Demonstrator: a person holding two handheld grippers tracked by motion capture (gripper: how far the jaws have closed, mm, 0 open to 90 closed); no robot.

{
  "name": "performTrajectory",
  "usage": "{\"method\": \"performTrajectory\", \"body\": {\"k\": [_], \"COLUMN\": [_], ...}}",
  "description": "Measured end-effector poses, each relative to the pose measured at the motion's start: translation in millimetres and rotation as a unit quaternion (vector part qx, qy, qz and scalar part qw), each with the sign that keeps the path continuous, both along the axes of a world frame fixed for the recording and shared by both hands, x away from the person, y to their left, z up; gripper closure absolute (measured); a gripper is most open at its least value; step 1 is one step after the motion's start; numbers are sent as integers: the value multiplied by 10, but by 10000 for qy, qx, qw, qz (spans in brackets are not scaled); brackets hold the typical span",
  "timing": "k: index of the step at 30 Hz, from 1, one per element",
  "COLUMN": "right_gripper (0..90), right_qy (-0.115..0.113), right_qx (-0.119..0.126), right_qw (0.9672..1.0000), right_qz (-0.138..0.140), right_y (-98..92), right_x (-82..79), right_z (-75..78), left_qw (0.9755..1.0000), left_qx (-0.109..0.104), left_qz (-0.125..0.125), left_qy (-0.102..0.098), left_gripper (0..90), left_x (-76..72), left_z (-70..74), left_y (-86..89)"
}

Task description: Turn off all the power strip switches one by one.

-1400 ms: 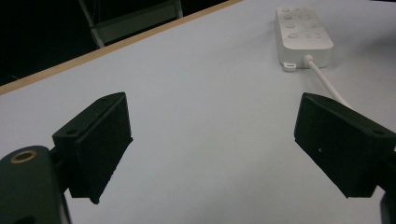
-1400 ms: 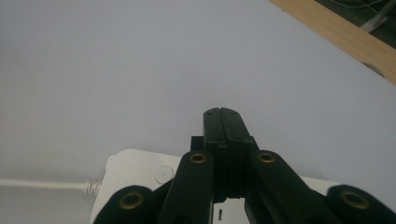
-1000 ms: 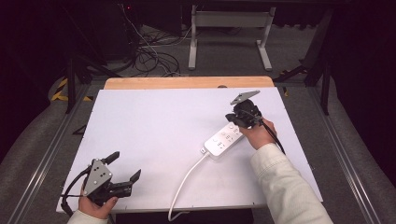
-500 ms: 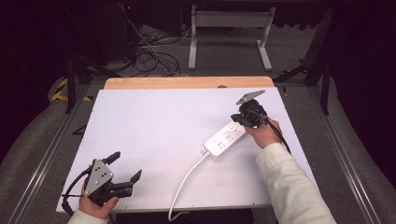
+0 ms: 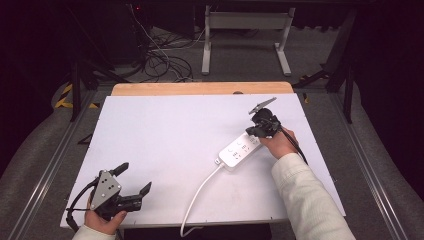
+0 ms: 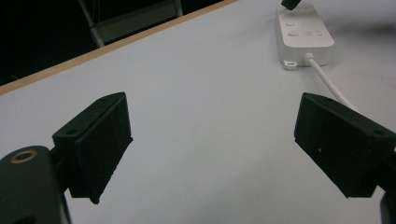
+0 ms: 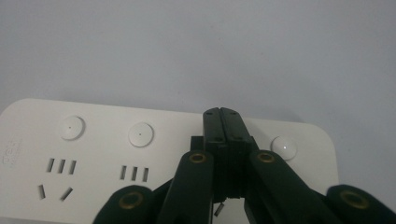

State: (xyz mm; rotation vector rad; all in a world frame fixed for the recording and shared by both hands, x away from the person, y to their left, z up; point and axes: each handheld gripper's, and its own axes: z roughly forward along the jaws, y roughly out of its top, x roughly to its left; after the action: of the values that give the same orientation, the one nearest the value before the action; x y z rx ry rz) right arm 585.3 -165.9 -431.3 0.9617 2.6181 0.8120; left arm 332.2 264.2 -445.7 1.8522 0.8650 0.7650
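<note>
One big white table top (image 5: 165,140) has lots of bare room between the two tools, and a wooden strip (image 5: 200,88) runs along its far edge. Near the table's right edge lies a white power strip (image 5: 240,149), right under the right gripper (image 5: 256,131), whose jaws are pressed together with nothing between them, over its buttons. Its white cord (image 5: 200,195) runs off the near edge. By the near left corner, the left gripper (image 5: 134,180) has its jaws spread wide apart, well away from the power strip.

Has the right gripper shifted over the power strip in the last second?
Yes, slightly: the right gripper crept toward the table's far right along the power strip, jaws shut.
</note>
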Motion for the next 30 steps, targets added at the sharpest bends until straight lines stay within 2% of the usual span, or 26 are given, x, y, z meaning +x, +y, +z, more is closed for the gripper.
{"method": "performTrajectory", "body": {"k": [10, 16, 30], "right_gripper": [900, 900, 900], "right_qy": [83, -34, -61], "right_qx": [11, -146, -123], "right_qw": [10000, 9999, 9999], "right_qz": [24, 38, -5], "right_y": [17, 44, 47], "right_x": [2, -17, -27], "right_z": [-48, -59, -80], "left_qw": [10000, 10000, 10000], "left_qx": [8, 3, 30], "left_qz": [3, 2, -2], "left_qy": [-19, -12, -29], "left_gripper": [117, 116, 116], "left_x": [2, 2, 0], "left_z": [-1, -2, -2], "left_y": [-1, -3, -11]}}
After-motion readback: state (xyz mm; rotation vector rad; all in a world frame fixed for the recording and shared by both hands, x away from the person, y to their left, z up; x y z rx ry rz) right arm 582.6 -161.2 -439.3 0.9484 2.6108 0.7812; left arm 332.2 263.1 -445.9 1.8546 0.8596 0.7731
